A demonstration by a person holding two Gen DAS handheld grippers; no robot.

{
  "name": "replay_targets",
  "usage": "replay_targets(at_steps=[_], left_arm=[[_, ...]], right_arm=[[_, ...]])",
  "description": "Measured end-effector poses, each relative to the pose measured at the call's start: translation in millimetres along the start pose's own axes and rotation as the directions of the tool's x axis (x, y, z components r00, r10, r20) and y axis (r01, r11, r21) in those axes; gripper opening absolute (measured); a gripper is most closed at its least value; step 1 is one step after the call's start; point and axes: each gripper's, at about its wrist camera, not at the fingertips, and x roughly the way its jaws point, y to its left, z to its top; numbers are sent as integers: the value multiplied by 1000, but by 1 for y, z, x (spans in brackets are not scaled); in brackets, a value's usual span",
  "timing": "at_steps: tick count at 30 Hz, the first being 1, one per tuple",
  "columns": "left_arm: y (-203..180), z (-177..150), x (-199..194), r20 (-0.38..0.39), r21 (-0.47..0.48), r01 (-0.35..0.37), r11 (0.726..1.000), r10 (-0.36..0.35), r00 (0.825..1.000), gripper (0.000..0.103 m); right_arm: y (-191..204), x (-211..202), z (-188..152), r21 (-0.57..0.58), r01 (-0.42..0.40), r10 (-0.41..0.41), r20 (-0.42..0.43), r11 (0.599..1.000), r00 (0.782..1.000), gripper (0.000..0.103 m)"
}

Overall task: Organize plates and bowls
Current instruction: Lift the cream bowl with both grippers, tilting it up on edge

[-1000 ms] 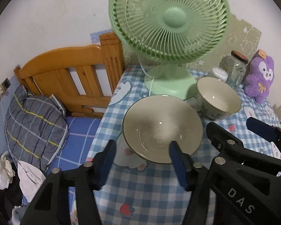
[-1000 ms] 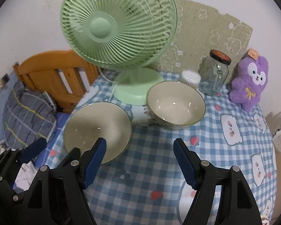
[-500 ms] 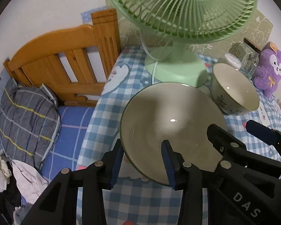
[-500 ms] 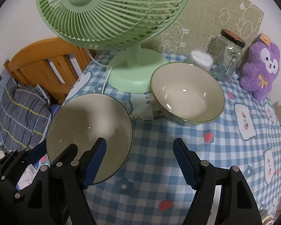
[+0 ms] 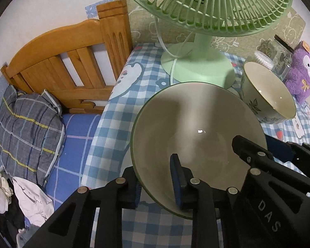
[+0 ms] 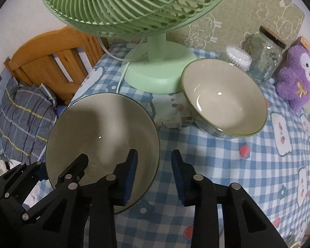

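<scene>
Green fan [image 6: 146, 10] on its round base sits at the back of the counter [image 6: 227, 165], which wears a blue-white check cloth. Right of the base: white brush [image 6: 238, 56], glass jar [image 6: 267, 62], then purple plush [image 6: 297, 72] at the far right. Off the counter's left edge: wooden headboard [image 5: 72, 62], plaid pillow [image 5: 26, 130], white clothes [image 5: 31, 202].

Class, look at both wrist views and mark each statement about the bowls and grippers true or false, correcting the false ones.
1. The left gripper has its jaws astride the rim of the near bowl. True.
2. The right gripper grips the far bowl. False: its jaws straddle the near bowl's rim.
3. The two bowls are stacked. False: they sit apart on the checked tablecloth.
4. A green fan stands behind the bowls. True.
</scene>
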Motion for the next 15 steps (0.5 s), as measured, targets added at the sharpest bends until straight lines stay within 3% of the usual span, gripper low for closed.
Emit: replay_targets(at_steps=[2,5,15], left_arm=[[0,0,0,2,7,-5,1000,5,1000,21],[0,1,0,7,13,-10,1000,10,1000,20],[0,3,-2,-4,1,-19,1000,19,1000,18]], right_arm=[[-1,5,1,13,-16,16,-22,1000,1000,19],[-2,9,2,19,-33,34,-38,999,999,15],[-1,10,3,47,-29,31,-51,998,998,14]])
